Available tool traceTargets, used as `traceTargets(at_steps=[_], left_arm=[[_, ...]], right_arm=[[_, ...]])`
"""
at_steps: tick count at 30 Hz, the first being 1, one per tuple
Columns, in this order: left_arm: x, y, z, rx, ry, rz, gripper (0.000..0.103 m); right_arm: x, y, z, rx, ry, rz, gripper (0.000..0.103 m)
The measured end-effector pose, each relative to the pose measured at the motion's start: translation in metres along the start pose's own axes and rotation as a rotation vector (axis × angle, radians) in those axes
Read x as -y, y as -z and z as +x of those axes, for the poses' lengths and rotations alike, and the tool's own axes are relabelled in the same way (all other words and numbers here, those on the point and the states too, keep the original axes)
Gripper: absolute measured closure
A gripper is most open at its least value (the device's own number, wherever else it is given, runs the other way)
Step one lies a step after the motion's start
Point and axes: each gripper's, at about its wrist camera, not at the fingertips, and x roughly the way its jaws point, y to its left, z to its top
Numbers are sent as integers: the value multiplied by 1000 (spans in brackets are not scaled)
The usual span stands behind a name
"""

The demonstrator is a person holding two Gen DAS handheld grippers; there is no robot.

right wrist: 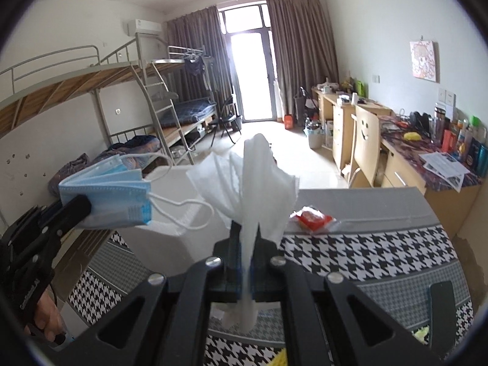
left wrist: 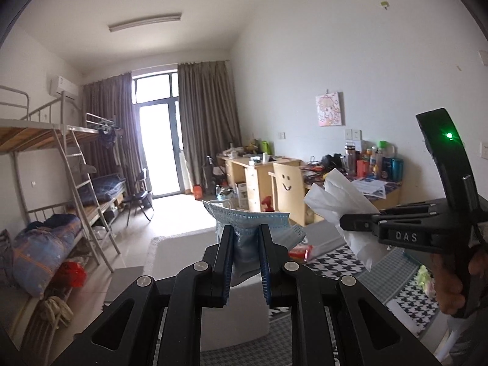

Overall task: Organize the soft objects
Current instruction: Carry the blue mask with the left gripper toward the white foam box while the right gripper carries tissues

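Pinching: left claw point(left wrist: 246, 228) mask point(left wrist: 253, 218) crosswise; right claw point(right wrist: 245, 228) tissue point(right wrist: 253, 170) upright

Both loaded grippers hang in open air above the houndstooth cloth point(right wrist: 366, 253), which lies mostly bare ahead except for a red packet point(right wrist: 312, 218) near its far edge and a white bin point(right wrist: 170, 213) to the left, seemingly open-topped, while the face mask point(right wrist: 113, 195) and tissue point(right wrist: 253, 183) crowd the gap between the grippers.

Left gripper point(left wrist: 245, 238): black linkage arms, silver screw heads, blue finger pads. Right gripper point(left wrist: 344, 224): black, white "DAS" lettering, green light on its handle.
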Motion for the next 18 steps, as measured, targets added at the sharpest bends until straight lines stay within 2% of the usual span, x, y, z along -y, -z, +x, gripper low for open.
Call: traceTargets(at_steps=[11,18], left_arm=[[-20,-8,20,8,-141,-24,86],[-46,-6,48,-59,-228,-91,86]], right_arm=[[-22,-17,15,27,-57,-43,97],[-32,-25,32,-1,-93,-59,97]])
